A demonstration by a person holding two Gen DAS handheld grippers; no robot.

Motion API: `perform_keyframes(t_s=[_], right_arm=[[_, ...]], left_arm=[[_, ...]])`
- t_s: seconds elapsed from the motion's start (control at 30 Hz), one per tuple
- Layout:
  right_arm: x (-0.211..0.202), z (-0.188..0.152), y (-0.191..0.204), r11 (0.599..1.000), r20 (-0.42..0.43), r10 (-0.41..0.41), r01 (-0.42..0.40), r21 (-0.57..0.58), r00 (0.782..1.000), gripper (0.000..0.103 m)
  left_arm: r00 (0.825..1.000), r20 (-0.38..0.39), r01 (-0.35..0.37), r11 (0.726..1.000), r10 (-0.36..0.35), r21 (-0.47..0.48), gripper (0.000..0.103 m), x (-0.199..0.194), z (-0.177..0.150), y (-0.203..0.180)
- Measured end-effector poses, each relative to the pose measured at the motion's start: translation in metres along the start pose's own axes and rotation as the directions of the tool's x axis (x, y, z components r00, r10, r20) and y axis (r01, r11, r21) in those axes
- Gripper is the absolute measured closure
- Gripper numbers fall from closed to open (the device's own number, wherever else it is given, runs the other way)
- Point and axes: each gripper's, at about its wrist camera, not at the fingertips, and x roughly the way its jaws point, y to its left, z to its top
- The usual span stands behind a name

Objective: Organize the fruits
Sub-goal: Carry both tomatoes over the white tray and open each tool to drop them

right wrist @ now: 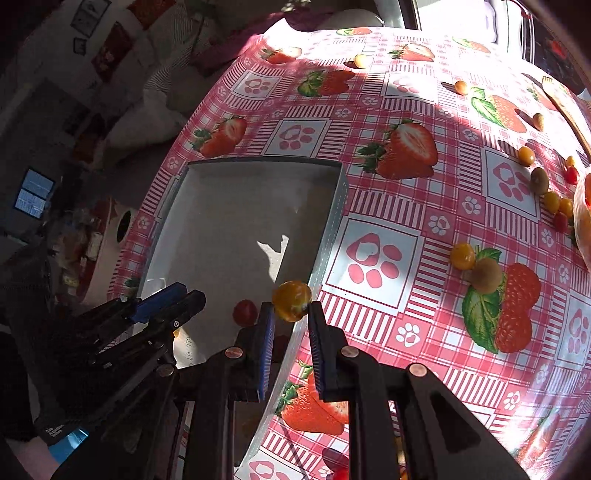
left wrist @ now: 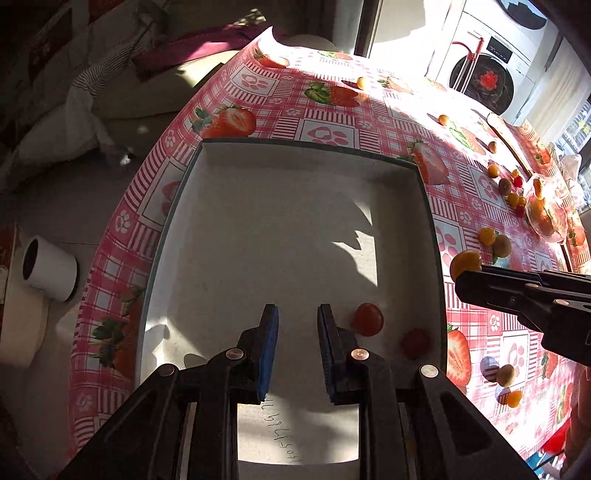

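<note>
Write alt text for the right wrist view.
The right tool grips a yellow cherry tomato over the edge of a white tray holding a red tomato. More small fruits dot the strawberry-print tablecloth; the left tool hangs alongside.

Clearly a lived-in home: strawberry-print tablecloth (left wrist: 332, 96) on a table, front-loading washing machine (left wrist: 487, 74) by a sunny window, striped bedding (left wrist: 85, 92) piled nearby, framed pictures (right wrist: 88, 18) on the wall
</note>
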Motion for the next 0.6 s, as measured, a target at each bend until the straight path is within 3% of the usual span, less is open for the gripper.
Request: perform_keyframes(t_s=[0.2, 0.6], right_arm=[[0.027, 0.008, 0.021, 1.000, -0.034, -0.012, 0.011, -0.022, 0.999, 0.083], [0.073, 0.019, 0.017, 0.996, -0.104, -0.088, 0.090, 0.007, 0.991, 0.080]], left_arm=[[1.000, -0.015, -0.011, 1.000, 0.011, -0.017, 0.079, 0.011, -0.004, 0.018], [1.000, -0.025, -0.013, 1.000, 0.012, -0.022, 0.079, 0.011, -0.008, 0.025]])
